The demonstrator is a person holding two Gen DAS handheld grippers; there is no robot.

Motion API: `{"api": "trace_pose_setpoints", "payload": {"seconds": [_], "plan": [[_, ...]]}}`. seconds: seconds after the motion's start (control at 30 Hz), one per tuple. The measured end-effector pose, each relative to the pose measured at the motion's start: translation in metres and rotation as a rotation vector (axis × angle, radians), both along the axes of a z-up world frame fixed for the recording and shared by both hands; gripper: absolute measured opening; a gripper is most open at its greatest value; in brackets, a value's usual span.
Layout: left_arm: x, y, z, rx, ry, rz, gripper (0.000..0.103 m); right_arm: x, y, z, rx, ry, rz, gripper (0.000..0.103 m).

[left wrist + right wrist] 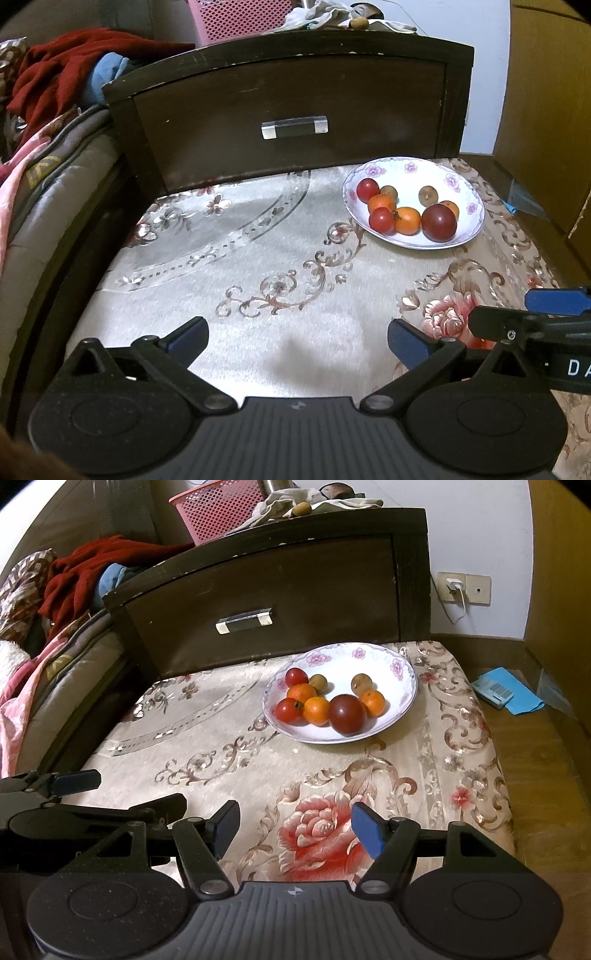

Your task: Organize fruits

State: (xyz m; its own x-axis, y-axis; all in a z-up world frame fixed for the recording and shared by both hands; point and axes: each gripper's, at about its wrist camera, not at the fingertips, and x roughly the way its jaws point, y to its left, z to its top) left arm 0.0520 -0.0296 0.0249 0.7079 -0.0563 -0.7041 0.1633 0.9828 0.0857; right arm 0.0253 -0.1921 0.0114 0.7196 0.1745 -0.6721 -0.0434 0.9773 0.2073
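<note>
fruits: piled in white round flowered china plate, far right on table | right fingers: wide, nothing held, nearer | left fingers: wide, nothing held

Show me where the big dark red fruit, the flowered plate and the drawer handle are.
big dark red fruit (347, 714), right wrist view, middle of its skin
flowered plate (397, 672), right wrist view, far right rim
drawer handle (294, 127), left wrist view, middle of the bar
</note>
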Motion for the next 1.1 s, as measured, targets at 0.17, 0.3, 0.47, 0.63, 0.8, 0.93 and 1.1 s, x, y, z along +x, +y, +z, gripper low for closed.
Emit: {"api": "trace_pose_setpoints", "payload": {"seconds": [0.17, 0.3, 0.47, 0.63, 0.8, 0.93, 1.1], "plan": [[-0.012, 0.003, 0.001, 0.015, -0.008, 0.006, 0.103, -0.008, 0.004, 0.001, 0.0, 0.001, 0.006, 0.062], [-0.018, 0.007, 0.002, 0.012, -0.001, 0.012, 0.103, -0.015, 0.008, 0.001, -0.003, 0.0, 0.015, 0.062], [-0.023, 0.01, 0.002, 0.014, 0.001, 0.017, 0.103, -0.021, 0.012, 0.003, 0.0, -0.005, 0.024, 0.062], [-0.028, 0.011, 0.001, 0.025, -0.016, 0.021, 0.103, -0.024, 0.015, 0.002, 0.001, -0.004, 0.032, 0.062], [-0.028, 0.011, 0.001, 0.03, -0.021, 0.023, 0.103, -0.025, 0.017, 0.001, 0.0, 0.0, 0.031, 0.062], [-0.027, 0.012, 0.0, 0.027, -0.021, 0.025, 0.103, -0.025, 0.017, 0.001, 0.004, 0.0, 0.033, 0.063], [-0.027, 0.012, -0.001, 0.033, -0.022, 0.032, 0.103, -0.024, 0.019, 0.0, 0.004, 0.003, 0.035, 0.064]]}}
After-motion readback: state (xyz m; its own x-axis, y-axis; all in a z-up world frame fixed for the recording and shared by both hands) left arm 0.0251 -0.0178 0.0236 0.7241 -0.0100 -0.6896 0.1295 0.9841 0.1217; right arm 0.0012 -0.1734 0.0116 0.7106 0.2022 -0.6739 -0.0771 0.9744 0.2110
